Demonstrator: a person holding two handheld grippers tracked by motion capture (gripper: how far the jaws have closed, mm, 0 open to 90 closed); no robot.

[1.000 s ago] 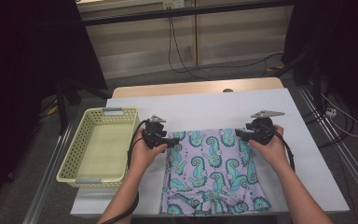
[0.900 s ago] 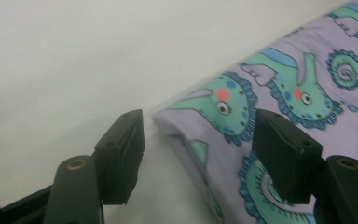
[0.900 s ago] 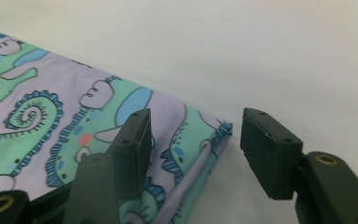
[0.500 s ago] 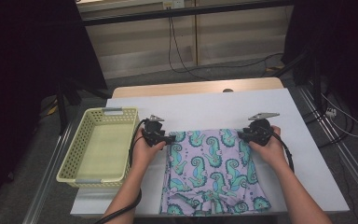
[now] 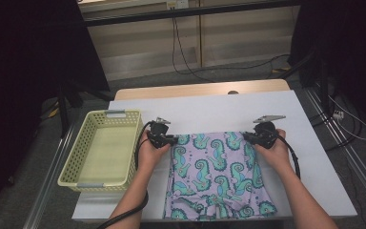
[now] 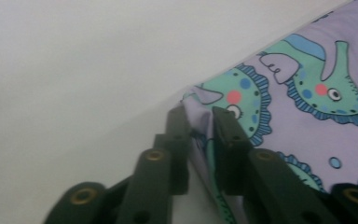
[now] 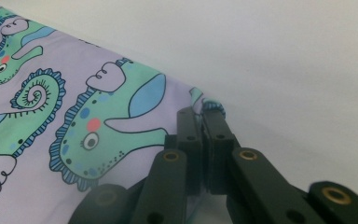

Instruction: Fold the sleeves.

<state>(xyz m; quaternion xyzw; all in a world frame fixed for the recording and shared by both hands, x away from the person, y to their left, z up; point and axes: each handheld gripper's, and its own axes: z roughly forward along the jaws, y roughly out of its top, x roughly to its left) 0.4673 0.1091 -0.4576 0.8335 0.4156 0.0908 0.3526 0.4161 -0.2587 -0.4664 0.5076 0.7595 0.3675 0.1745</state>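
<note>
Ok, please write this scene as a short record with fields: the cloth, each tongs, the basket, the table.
cloth: purple seahorse-print garment, flat on the table, near edge
left tongs: just closed, pinching the far left corner of the cloth
right tongs: just closed, pinching the far right corner
basket: yellow, nothing inside, left of the cloth
table: white top
</note>
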